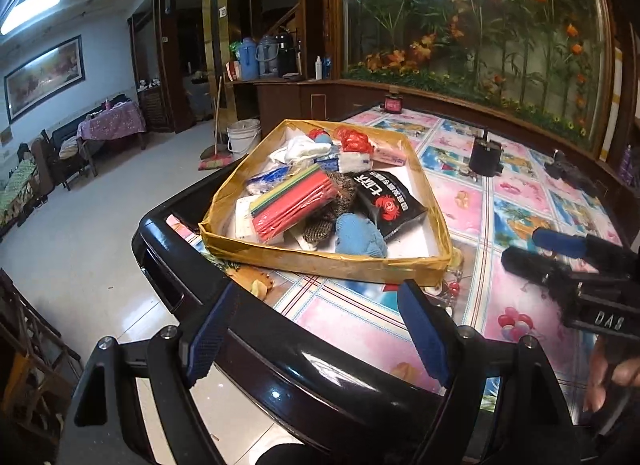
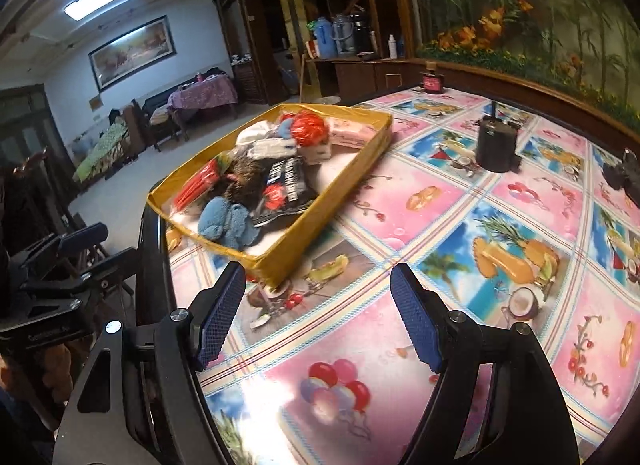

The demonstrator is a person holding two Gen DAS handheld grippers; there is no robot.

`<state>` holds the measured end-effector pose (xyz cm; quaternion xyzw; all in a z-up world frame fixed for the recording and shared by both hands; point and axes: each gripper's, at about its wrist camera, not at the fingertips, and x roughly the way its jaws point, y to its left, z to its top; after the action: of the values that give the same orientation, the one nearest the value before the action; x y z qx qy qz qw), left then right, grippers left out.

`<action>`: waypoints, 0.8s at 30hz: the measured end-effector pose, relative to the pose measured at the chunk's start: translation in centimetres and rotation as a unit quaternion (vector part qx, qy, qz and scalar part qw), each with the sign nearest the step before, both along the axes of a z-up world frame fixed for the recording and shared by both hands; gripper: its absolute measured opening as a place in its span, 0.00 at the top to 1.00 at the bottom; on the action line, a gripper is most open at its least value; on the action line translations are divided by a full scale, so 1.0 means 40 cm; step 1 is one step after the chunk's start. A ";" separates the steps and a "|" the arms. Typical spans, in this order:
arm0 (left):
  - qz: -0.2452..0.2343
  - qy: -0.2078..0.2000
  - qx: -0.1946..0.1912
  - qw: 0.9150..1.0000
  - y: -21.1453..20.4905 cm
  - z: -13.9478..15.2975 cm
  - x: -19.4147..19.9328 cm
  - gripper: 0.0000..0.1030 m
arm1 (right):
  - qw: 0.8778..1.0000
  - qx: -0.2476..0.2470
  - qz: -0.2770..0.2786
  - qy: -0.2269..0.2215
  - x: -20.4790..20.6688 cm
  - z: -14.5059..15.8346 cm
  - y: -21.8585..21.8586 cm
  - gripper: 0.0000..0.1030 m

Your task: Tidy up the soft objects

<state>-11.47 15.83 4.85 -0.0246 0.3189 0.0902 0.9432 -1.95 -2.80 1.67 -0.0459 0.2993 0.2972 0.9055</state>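
Note:
A shallow yellow-taped box [image 1: 320, 261] [image 2: 344, 185] sits near the table's left corner, heaped with items. In it lie a blue knitted piece [image 1: 360, 235] [image 2: 228, 223], a brown knitted piece [image 1: 332, 205], a black snack bag [image 1: 390, 201] [image 2: 284, 185], a red folder pack [image 1: 292, 201] [image 2: 200, 181], a red mesh bag [image 1: 352, 141] [image 2: 308, 129] and white cloth [image 1: 300, 147]. My left gripper [image 1: 320, 329] hovers open over the table edge, short of the box. To the right of the box's near corner, my right gripper [image 2: 320, 317] is open above the tablecloth. Neither holds anything.
A black cylinder [image 1: 485, 159] [image 2: 496, 149] and a small red jar [image 1: 394, 104] [image 2: 432, 83] stand on the patterned tablecloth beyond the box. A black device [image 1: 572, 173] lies far right. The glossy dark table rim [image 1: 280, 361] drops to tiled floor on the left.

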 end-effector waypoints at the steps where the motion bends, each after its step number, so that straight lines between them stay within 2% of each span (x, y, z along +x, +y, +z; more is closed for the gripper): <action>1: 0.002 -0.003 -0.003 1.000 0.006 -0.001 -0.004 0.20 | 1.000 -0.004 0.004 -0.004 -0.008 0.001 0.010 0.26; 3: 0.025 -0.015 0.006 1.000 0.016 0.000 -0.017 0.20 | 0.999 -0.024 0.017 -0.013 -0.023 -0.003 0.037 0.26; 7: 0.074 -0.041 0.069 0.994 0.022 0.035 -0.046 0.20 | 0.998 -0.051 0.037 -0.029 -0.038 -0.003 0.076 0.26; 9: 0.087 -0.063 0.086 0.990 0.030 0.059 -0.068 0.20 | 0.997 -0.050 0.040 -0.030 -0.036 -0.005 0.081 0.26; 12: 0.059 -0.075 0.076 0.993 0.054 0.061 -0.080 0.20 | 0.998 -0.037 0.040 -0.020 -0.027 -0.016 0.070 0.26; 14: 0.027 -0.088 0.048 0.995 0.073 0.053 -0.087 0.20 | 0.999 -0.035 0.039 -0.010 -0.017 -0.021 0.065 0.26; 17: 0.036 -0.113 0.020 0.993 0.089 0.045 -0.096 0.20 | 0.999 -0.037 0.023 -0.009 -0.003 -0.025 0.053 0.26; 19: 0.032 -0.104 0.012 0.994 0.088 0.040 -0.084 0.20 | 0.998 -0.059 0.001 -0.007 0.012 -0.034 0.048 0.26; 24: 0.023 -0.069 0.034 0.997 0.055 0.025 -0.054 0.20 | 0.995 -0.086 -0.031 0.033 0.060 -0.066 0.032 0.26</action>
<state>-13.62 18.04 5.86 -0.0058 0.2493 0.1213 0.9608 0.46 -1.51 -0.97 -0.1045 0.3546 0.2440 0.8966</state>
